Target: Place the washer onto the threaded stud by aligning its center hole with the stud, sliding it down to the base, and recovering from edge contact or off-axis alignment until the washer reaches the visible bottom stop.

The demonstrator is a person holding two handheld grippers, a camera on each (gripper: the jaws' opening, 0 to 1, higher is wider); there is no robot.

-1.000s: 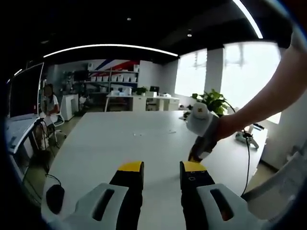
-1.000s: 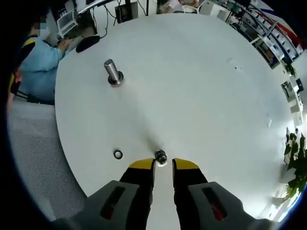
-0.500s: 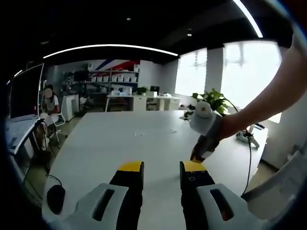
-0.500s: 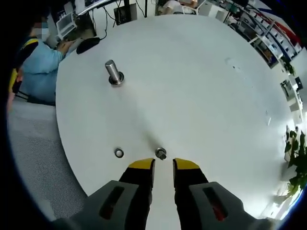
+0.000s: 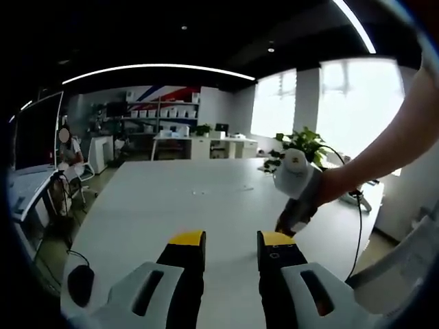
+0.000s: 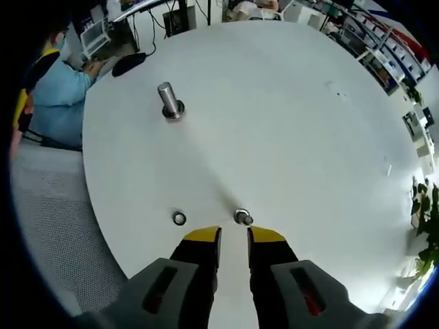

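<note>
In the right gripper view a tall metal stud (image 6: 170, 101) stands upright on its round base at the far left of the white table (image 6: 295, 123). A small steel washer (image 6: 179, 218) lies flat near the table's edge. A short bolt-like metal piece (image 6: 241, 217) stands just beyond my right gripper (image 6: 233, 237), whose yellow-tipped jaws are open by a narrow gap with nothing between them. In the left gripper view my left gripper (image 5: 231, 240) is open and empty above the table. The right gripper (image 5: 283, 228) points down at the table there, held by a person's hand.
A person in a light blue top (image 6: 58, 89) sits at the table's left edge, next to a black mouse (image 6: 129, 63). A grey mesh chair (image 6: 48, 226) stands beside the near edge. The left gripper view has a black mouse (image 5: 79, 283), a plant (image 5: 305, 144) and shelves behind.
The right gripper has drawn back and up a little; the short metal piece now stands farther off its jaw tips. In the left gripper view it has shifted slightly right. The left gripper is still.
</note>
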